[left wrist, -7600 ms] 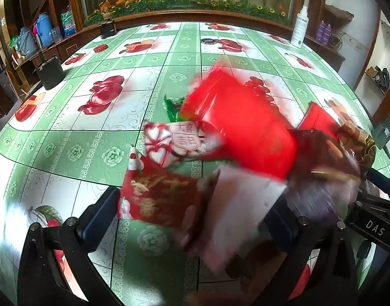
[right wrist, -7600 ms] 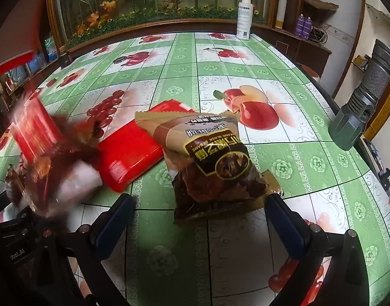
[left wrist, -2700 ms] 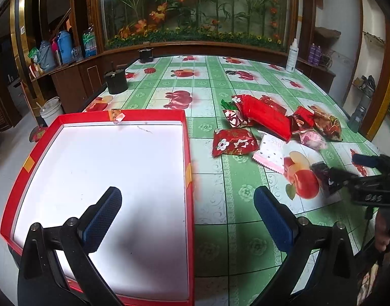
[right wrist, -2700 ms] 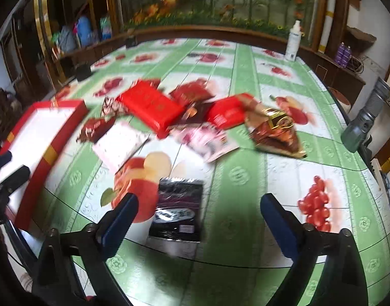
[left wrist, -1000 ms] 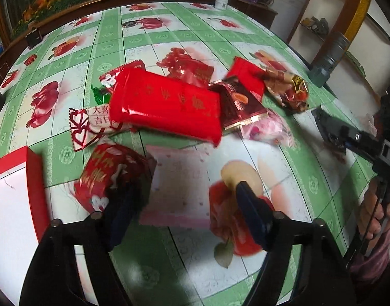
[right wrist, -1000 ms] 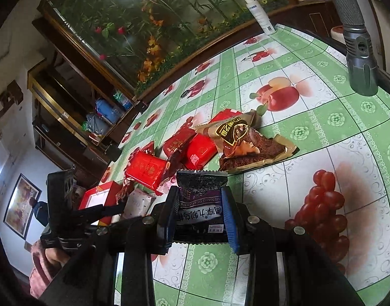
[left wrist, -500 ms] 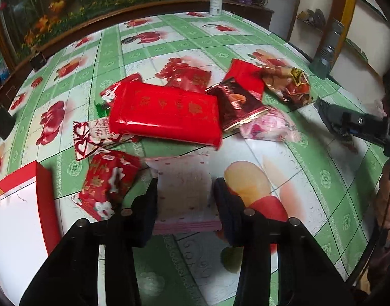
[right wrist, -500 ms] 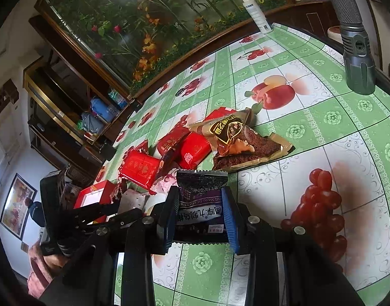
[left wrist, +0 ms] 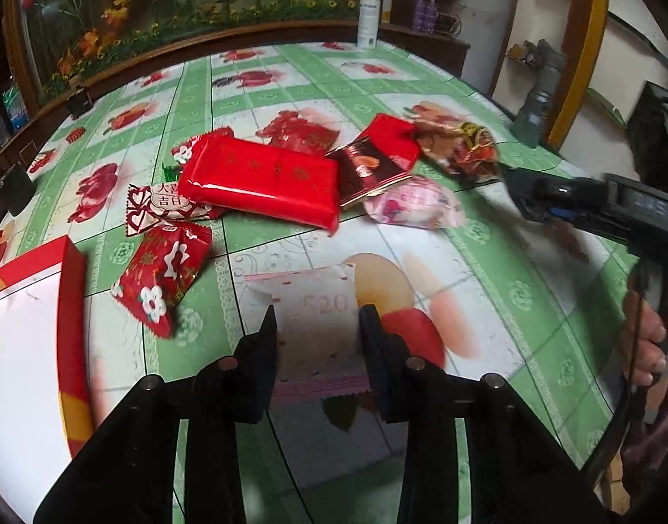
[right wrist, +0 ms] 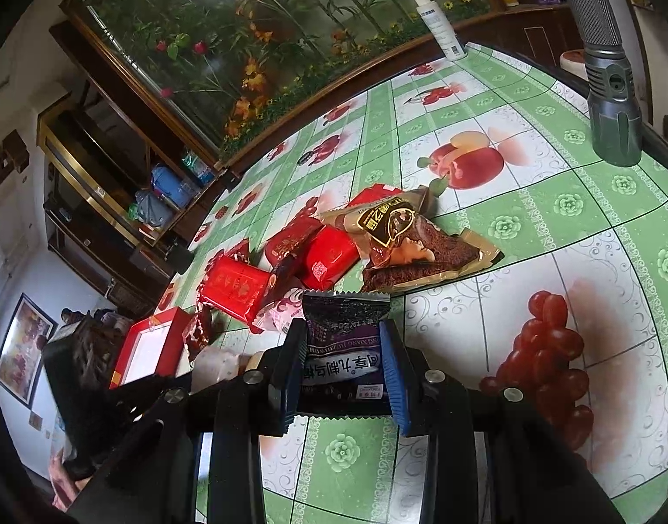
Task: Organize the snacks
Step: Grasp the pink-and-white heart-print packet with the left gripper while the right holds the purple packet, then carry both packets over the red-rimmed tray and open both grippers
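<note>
Left gripper (left wrist: 318,327): clamped on the pink packet (left wrist: 317,318), lifted above the table (left wrist: 487,305).
Right gripper (right wrist: 343,360): clamped on the purple packet (right wrist: 345,340), also off the table.
Tray (left wrist: 72,305): red, left of the pink packet.
Other snacks: piled beyond the pink packet, around the red pack (left wrist: 259,181).

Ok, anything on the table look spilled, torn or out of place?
No spills or tears visible. The snacks lie in a loose heap, the long red pack overlapping its neighbours. The red tray holds none that show. Each gripper holds one packet.
</note>
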